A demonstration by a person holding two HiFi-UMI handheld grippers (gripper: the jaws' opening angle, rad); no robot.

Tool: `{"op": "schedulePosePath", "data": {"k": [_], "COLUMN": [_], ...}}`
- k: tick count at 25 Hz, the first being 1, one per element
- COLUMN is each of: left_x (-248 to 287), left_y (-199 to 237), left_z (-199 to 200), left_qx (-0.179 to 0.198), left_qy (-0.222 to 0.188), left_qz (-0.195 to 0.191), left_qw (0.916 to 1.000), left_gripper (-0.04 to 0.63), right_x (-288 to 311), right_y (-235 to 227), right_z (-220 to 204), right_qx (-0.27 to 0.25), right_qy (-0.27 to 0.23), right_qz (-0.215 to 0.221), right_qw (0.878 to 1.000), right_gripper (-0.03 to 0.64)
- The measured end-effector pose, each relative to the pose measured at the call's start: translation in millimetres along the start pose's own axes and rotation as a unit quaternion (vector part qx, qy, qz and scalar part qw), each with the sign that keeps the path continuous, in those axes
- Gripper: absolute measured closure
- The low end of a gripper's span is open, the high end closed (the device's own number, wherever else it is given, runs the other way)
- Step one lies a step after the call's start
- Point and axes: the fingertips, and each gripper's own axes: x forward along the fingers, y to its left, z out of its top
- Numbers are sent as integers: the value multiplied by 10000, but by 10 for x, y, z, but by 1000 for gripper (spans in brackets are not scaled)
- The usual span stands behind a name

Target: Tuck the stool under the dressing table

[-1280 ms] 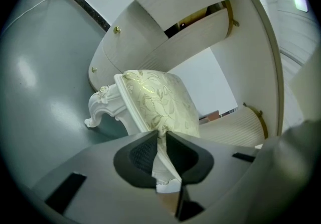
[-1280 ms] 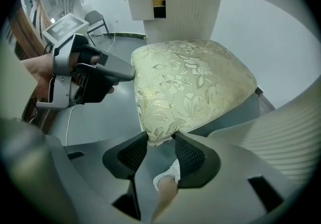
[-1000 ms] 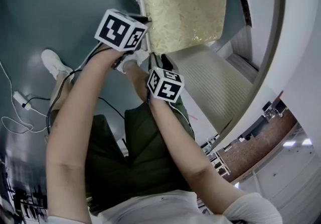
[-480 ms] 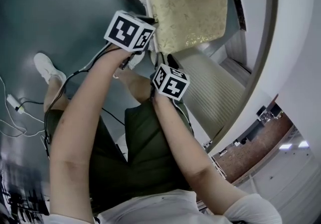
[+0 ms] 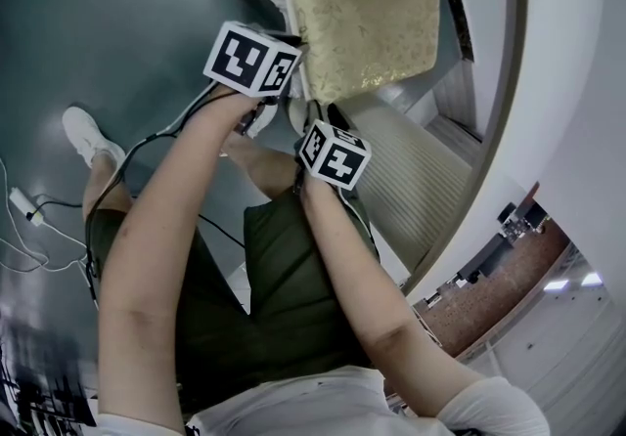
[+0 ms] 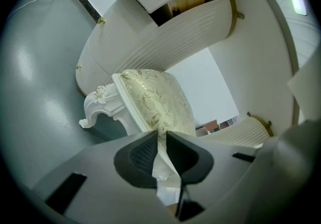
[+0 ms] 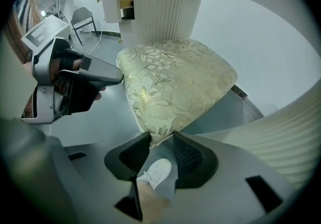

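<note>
**Both grippers on the near side of the stool, table dead ahead**

I've got the stool (image 5: 367,33) right at my jaws, its gold cushion (image 7: 175,82) stretching away from me towards the dressing table (image 5: 421,180). The left gripper (image 6: 161,137) is nearly closed, pinching the thin near edge of the seat. The right gripper (image 7: 161,140) stands much wider. Its jaws have just closed in a little, and the near corner of the cushion now sits wedged between their tips, touching both.

Neither hand has to reach, since both are already at the stool. What matters is the line. The table's ribbed sides rise to either side beyond the stool, so I judge the push runs straight away from me, along the cushion's longer side as far as I can tell.

I can't see how far in it already is. From my head view the tabletop overhangs the far edge of the seat and cuts it off. Only one carved leg (image 6: 98,110) shows, and the others are hidden. Down through the right jaws I see a shoe (image 7: 155,173) on the floor (image 5: 127,14).
</note>
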Motion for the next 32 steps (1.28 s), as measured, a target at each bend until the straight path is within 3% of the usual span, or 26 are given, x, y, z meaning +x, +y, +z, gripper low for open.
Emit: {"op": "schedulePosePath", "data": {"k": [6,13,17,21,32], "left_x": [-124,-560,-940,-1325,-2468], "left_y": [82,219,235,173,53], "left_z": [-216,-491,-657,-661,-274], "left_qx": [55,-15,211,323,899], "left_qy": [274,525,814,789,787], "left_qz": [227,452,643,745,1400], "left_qw": [9994,9976,9944,9936,9829], "left_gripper": [571,592,592,594,594], "right_x": [-35,-189,-362,-589,-1358], "right_y": [40,233,491,800,1442], "right_z": [-23,-148,-195,-99,328], "right_qx": [107,60,121,120,39], "right_qy": [-42,-47,-58,-225,-660], "right_qz": [-33,-15,189,472,1371], "right_qw": [9999,10000,9997,9986,9884], "right_gripper": [486,607,607,607,607]}}
